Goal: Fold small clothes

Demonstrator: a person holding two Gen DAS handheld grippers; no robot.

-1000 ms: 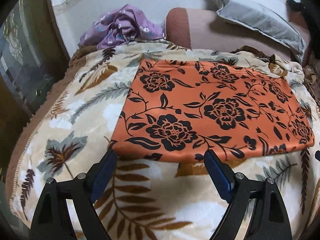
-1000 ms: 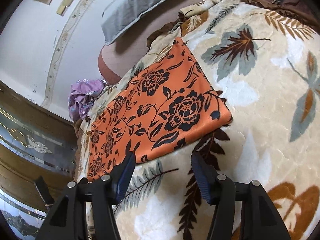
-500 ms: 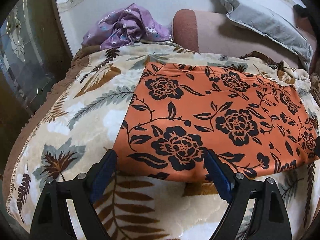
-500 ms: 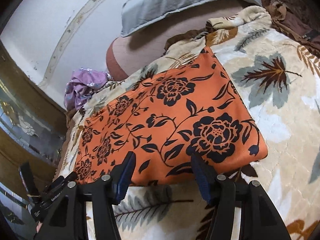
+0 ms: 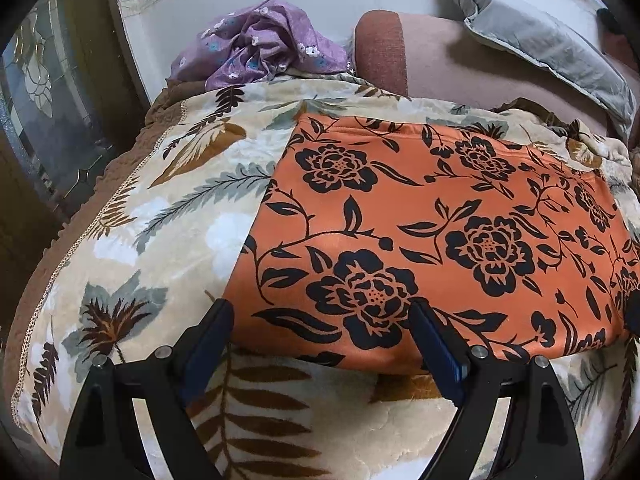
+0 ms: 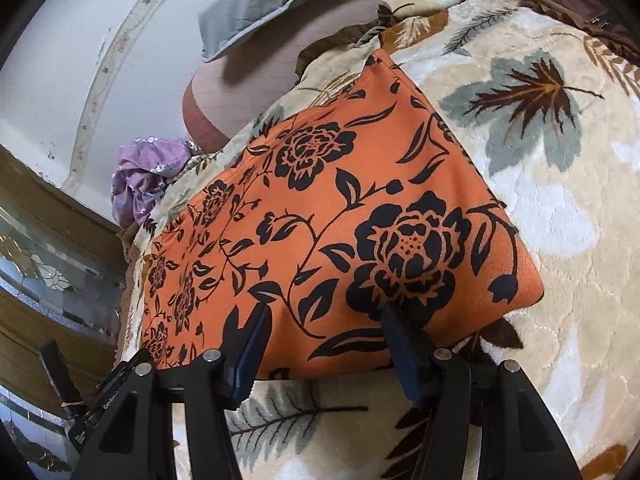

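Observation:
An orange cloth with black flowers (image 5: 420,216) (image 6: 340,208) lies flat on a cream leaf-print blanket (image 5: 160,232) (image 6: 560,208). My left gripper (image 5: 320,314) is open, its blue-padded fingers straddling the cloth's near edge by the near left corner, with nothing pinched. In the right wrist view my right gripper (image 6: 326,316) is also open, its fingertips over the same near edge close to the near right corner. A black part of the left gripper (image 6: 84,404) shows at that view's lower left.
A crumpled purple flowered garment (image 5: 260,48) (image 6: 148,172) lies at the blanket's far left corner. A grey pillow (image 5: 540,40) (image 6: 260,4) leans on a pinkish-brown cushion (image 5: 460,64) against the white wall. A glass-panelled wooden door (image 5: 36,100) stands to the left, past the blanket's edge.
Both grippers have come closer to the cloth's near edge, the right one more. Their fingertips now overlap that edge. Neither gripper's opening has changed.

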